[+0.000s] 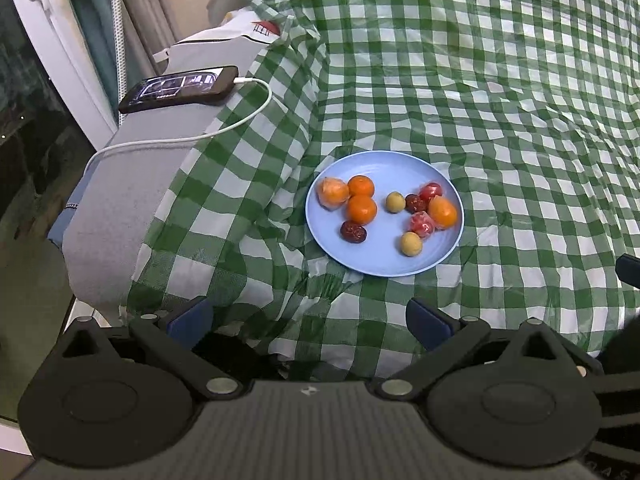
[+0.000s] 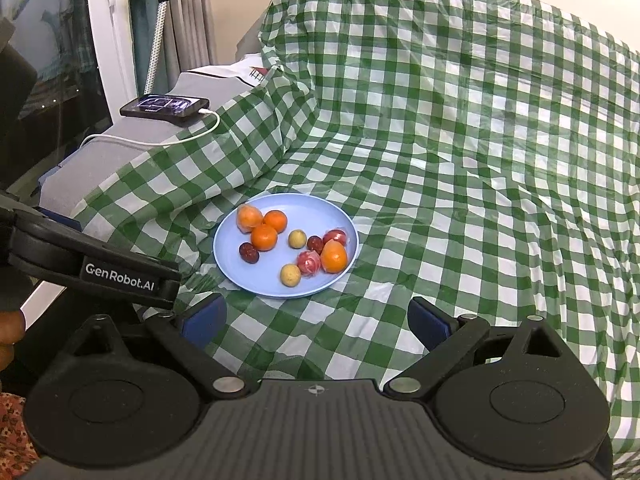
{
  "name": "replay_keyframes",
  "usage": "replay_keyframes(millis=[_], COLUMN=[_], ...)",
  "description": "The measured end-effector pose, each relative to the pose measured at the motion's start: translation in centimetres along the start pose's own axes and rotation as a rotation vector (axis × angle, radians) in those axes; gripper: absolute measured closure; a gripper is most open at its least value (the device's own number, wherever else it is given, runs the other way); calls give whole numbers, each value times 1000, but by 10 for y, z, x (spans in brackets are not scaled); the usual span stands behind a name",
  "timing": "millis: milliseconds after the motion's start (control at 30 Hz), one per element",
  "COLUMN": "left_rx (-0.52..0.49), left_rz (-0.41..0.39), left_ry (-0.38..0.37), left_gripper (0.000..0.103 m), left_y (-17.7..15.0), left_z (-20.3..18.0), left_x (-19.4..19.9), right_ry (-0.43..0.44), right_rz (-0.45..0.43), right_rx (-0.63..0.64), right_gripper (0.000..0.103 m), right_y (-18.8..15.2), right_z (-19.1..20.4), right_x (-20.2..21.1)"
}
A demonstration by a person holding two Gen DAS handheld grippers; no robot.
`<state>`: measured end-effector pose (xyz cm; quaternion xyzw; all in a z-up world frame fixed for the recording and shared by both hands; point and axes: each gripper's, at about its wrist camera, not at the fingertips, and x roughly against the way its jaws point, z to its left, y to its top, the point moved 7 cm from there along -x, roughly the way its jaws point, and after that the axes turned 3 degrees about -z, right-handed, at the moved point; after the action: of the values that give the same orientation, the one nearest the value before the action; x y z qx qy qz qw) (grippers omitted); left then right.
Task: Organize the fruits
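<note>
You held both grippers back with fingers spread wide and empty, so the whole blue plate stayed readable: ahead of your left gripper, ahead and left of your right gripper, oranges clustered together.

The left hand-held gripper and the right hand-held gripper hover with blue-padded jaws spread wide, nothing between them, the left one's black body visible beside the right.
</note>
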<state>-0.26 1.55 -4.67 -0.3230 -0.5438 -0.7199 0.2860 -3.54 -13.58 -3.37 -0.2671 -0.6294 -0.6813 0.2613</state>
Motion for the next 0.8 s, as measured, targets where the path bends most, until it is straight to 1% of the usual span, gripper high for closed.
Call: replay_keyframes(millis=[367,800], left_rx=[-16,-36], left_rz=[10,-9], left_ry=[7,3], left_gripper=[0,0], left_y=[-3,-3], left_z=[-4,-7], left_x=[-2,1], right_ry=[5,3], right_rz=[11,7], right_rx=[5,6], right_gripper=[6,6], right_y=[-2,-2], right_z=[0,1], right_x=[-3,-3])
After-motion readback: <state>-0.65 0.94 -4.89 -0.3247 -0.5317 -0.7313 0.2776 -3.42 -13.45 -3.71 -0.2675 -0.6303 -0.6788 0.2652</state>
